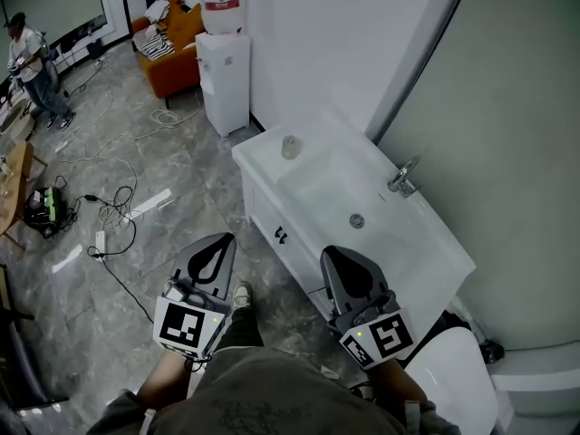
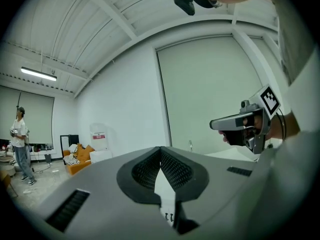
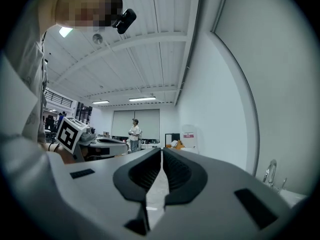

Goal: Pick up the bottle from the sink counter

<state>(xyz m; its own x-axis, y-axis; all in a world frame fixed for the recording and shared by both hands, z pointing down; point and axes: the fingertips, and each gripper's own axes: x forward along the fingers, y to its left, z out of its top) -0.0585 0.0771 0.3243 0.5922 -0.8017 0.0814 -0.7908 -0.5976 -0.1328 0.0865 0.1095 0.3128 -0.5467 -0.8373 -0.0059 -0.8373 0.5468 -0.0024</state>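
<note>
The bottle (image 1: 290, 146), small and clear, stands upright on the far left corner of the white sink counter (image 1: 258, 157), just left of the basin (image 1: 335, 184). The drain (image 1: 357, 220) sits in the basin's middle, and the faucet (image 1: 403, 178) rises on the right by the wall. Both grippers hang nearer, over the grey floor (image 1: 172, 166) in front of the cabinet (image 1: 281, 234), well apart from the bottle, which lies beyond and between them. The left gripper (image 1: 219, 243) has its jaws pressed together on nothing. The right gripper (image 1: 337, 256) is likewise closed and empty. A water dispenser (image 1: 224, 62) stands farther left along the wall.
</note>
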